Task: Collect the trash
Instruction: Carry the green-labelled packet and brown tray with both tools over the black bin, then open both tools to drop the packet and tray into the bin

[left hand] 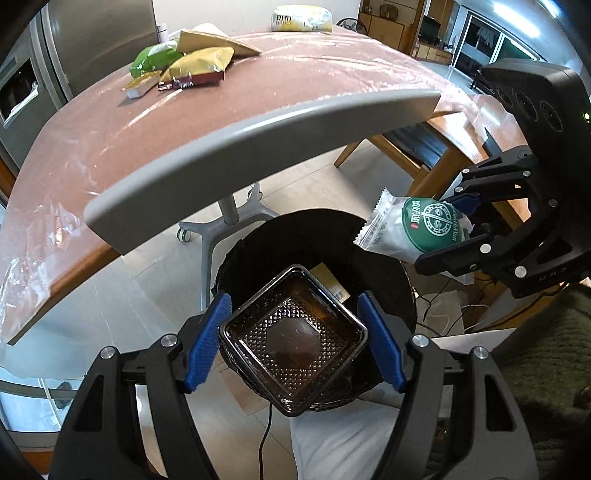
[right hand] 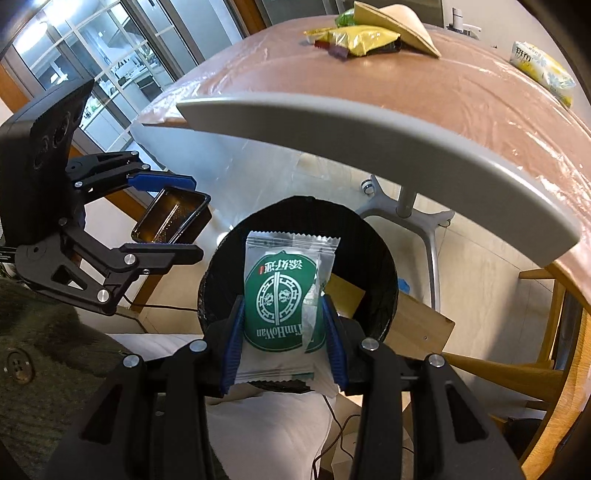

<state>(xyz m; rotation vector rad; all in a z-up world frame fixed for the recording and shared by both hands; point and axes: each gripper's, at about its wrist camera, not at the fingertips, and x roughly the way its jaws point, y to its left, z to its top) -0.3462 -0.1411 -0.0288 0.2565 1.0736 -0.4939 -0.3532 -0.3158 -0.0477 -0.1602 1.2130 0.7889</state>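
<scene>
The tray (left hand: 293, 341), a dark clear-plastic square, sits clamped between the blue pads of the left gripper (left hand: 295, 345), turned corner-on so a corner points away from the hand. It hangs directly over the mouth of the bin (left hand: 384, 266), a black-lined round bin on the floor by the table (left hand: 258, 107). The packet (right hand: 284, 295), silver with a green round logo, is pinched across its width by the right gripper (right hand: 283, 341); its long axis runs along the fingers, the free end out over the bin's opening.

Both pieces lie above the bin rather than beside it, so the drop turns on straight down. In the right wrist view the tray appears off to the side of the rim, so I cannot tell how well centred it is; the packet looks the better placed of the two.

More wrappers (left hand: 184, 62) remain well apart on the table, with a yellow-and-white pack (left hand: 301, 18) at its far edge.
</scene>
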